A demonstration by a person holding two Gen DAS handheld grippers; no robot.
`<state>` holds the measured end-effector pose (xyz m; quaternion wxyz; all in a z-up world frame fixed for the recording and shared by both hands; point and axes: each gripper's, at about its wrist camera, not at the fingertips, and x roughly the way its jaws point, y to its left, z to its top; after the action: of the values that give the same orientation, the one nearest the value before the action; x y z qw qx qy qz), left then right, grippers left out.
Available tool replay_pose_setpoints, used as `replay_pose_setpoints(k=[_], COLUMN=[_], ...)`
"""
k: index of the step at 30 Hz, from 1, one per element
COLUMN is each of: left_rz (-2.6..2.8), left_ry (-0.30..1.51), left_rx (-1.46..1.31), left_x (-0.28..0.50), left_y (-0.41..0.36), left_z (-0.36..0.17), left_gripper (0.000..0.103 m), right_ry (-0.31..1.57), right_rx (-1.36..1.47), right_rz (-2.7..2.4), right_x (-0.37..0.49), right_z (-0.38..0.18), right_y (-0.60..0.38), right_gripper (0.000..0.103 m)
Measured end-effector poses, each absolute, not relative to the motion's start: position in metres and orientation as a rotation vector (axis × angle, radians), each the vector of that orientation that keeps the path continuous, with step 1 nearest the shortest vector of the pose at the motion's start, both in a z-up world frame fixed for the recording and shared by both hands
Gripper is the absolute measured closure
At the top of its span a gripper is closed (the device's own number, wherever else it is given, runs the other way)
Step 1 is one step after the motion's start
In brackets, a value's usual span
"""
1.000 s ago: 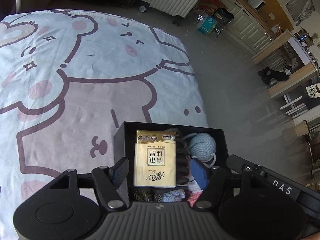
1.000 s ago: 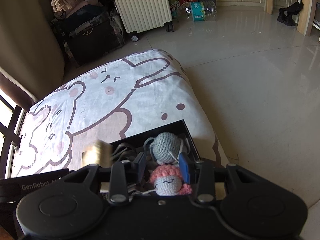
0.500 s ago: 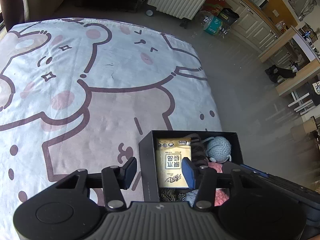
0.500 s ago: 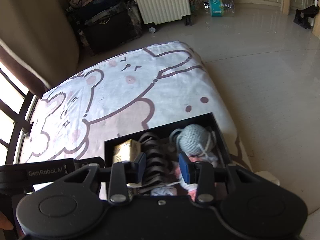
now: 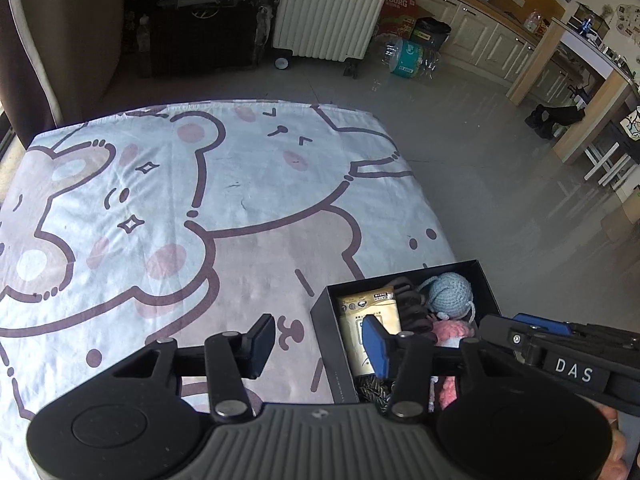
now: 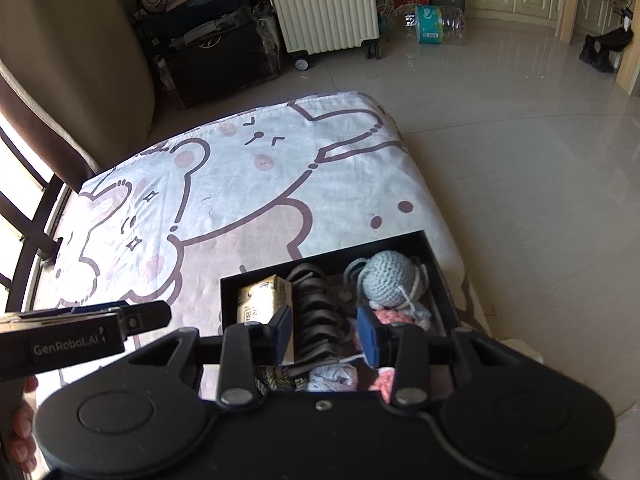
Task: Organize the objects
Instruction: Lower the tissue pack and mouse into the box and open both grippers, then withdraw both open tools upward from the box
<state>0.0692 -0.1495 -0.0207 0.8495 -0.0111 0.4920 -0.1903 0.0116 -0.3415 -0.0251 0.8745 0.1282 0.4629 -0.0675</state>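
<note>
A black open box sits at the near right corner of the bed. Inside lie a yellow tissue pack, a dark claw hair clip, a blue-grey crochet ball toy and a pink crochet toy. My left gripper is open and empty, above the box's left wall. My right gripper is open and empty, above the box over the hair clip.
The box rests on a bed sheet printed with cartoon bears. Beyond the bed's right edge is tiled floor. A white ribbed suitcase, dark bags and a pack of water bottles stand at the back.
Both grippers have pulled back and up from the box; the left one has shifted left off the tissue pack. The pack, which stood between the left fingers, stays in the box.
</note>
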Motion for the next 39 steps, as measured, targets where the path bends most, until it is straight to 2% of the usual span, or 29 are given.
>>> replay_pose_setpoints(k=[6, 8, 9, 12, 25, 29, 34, 39], left_rz=[-0.391, -0.379, -0.373, -0.346, -0.322, -0.327, -0.302, -0.272], left_ry=[1.025, 1.03, 1.034, 1.034, 1.014, 0.998, 0.982, 0.991], left_rx=[0.007, 0.028, 0.037, 0.055, 0.091, 0.141, 0.196, 0.195], left_x=[0.055, 0.05, 0.048, 0.043, 0.017, 0.006, -0.001, -0.002], left_y=[-0.144, -0.141, -0.14, -0.136, -0.134, -0.142, -0.149, -0.148], left_z=[-0.004, 0.0, 0.002, 0.007, 0.025, 0.027, 0.028, 0.027], left_gripper=[0.052, 0.047, 0.041, 0.037, 0.013, 0.01, 0.001, 0.001], right_ry=[0.943, 0.938, 0.933, 0.926, 0.926, 0.933, 0.941, 0.944], right_rx=[0.238, 0.222, 0.22, 0.204, 0.202, 0.201, 0.192, 0.181], right_rz=[-0.191, -0.212, -0.221, -0.241, -0.297, -0.306, -0.32, -0.338], right_x=[-0.005, -0.011, -0.015, -0.027, -0.064, -0.07, -0.075, -0.079], right_z=[-0.003, 0.003, 0.006, 0.015, 0.028, 0.029, 0.03, 0.031], right_y=[-0.341, -0.34, -0.34, -0.339, -0.344, -0.346, -0.348, -0.351], right_gripper=[0.065, 0.065, 0.065, 0.064, 0.045, 0.038, 0.03, 0.018])
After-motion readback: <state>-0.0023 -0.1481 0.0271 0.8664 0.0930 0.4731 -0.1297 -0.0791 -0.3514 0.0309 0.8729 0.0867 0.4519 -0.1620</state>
